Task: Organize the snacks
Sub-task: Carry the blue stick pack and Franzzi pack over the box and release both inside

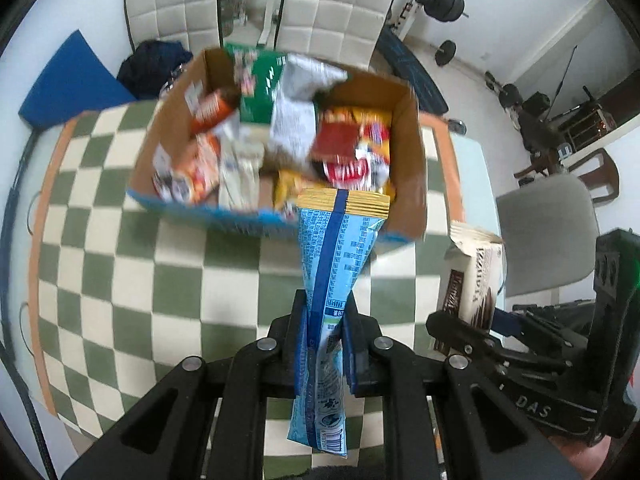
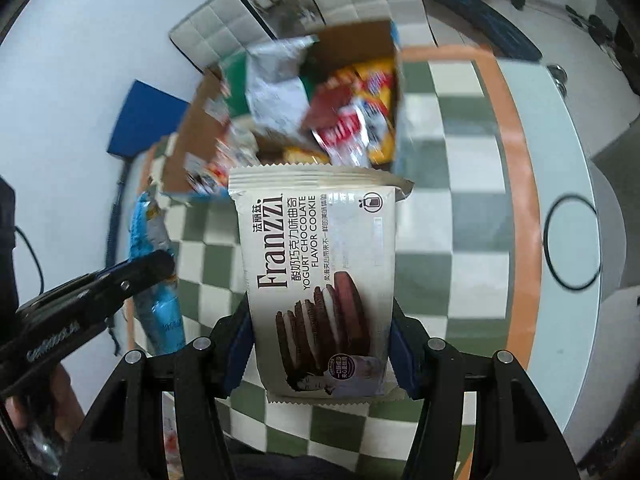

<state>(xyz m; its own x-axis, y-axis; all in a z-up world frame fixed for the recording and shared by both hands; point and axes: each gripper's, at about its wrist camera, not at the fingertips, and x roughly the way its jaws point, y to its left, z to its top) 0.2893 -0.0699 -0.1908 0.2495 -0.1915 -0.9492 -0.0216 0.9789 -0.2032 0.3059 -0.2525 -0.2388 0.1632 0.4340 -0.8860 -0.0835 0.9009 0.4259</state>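
My left gripper (image 1: pixel 326 312) is shut on a light-blue snack packet (image 1: pixel 340 248), held upright above the checkered table, its top just before the near wall of an open cardboard box (image 1: pixel 408 152) full of snack packs. My right gripper (image 2: pixel 320 320) is shut on a cream Franzzi chocolate cookie pack (image 2: pixel 320 280), held above the table in front of the same box (image 2: pixel 188 152). The cookie pack (image 1: pixel 474 276) and right gripper also show at the right of the left wrist view. The blue packet (image 2: pixel 156 280) shows at the left of the right wrist view.
The green-and-cream checkered cloth (image 1: pixel 132 280) with an orange border covers the table. Padded chairs (image 1: pixel 336 12) stand behind the box, a grey chair (image 1: pixel 548 232) at the right. A blue mat (image 1: pixel 72 80) lies on the floor at the far left. Gym weights (image 1: pixel 444 2) stand at the back.
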